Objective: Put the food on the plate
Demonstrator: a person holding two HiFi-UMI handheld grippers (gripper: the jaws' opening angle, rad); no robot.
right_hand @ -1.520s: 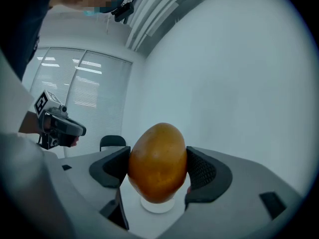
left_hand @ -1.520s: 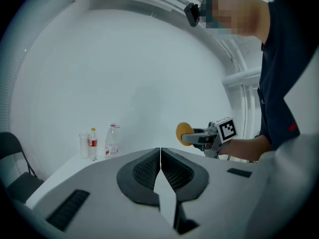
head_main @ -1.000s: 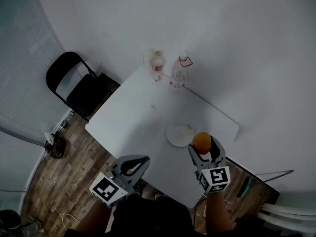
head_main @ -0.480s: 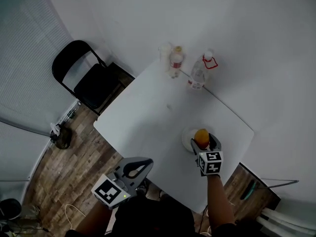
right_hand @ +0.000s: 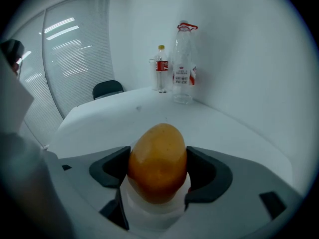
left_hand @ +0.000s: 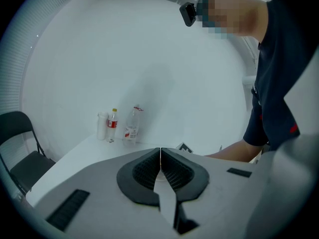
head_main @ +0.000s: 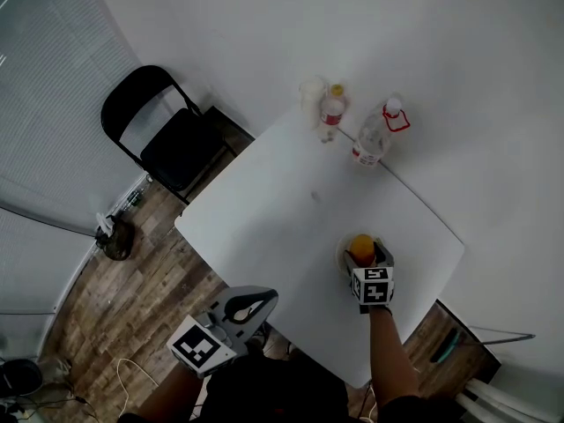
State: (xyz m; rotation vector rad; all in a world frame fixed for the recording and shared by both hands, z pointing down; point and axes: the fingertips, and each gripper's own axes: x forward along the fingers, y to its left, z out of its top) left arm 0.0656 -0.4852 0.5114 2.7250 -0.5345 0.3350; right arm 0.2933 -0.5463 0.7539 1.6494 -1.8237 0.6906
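The right gripper [head_main: 362,256] is clamped on the fruit [right_hand: 158,163], a jaw on each side, holding it upright over the white plate [head_main: 340,256], which sits on the table [head_main: 273,210] toward 4 o'clock in the head view; whether fruit and plate touch I cannot tell. The left gripper [head_main: 251,304] hangs off the table's edge at 7 o'clock, jaws together, nothing between them. A clear bottle [head_main: 374,139], a small bottle [head_main: 331,115] and a cup [head_main: 310,91] stand at the table's 1 o'clock corner, and a black chair [head_main: 163,139] is at 10 o'clock
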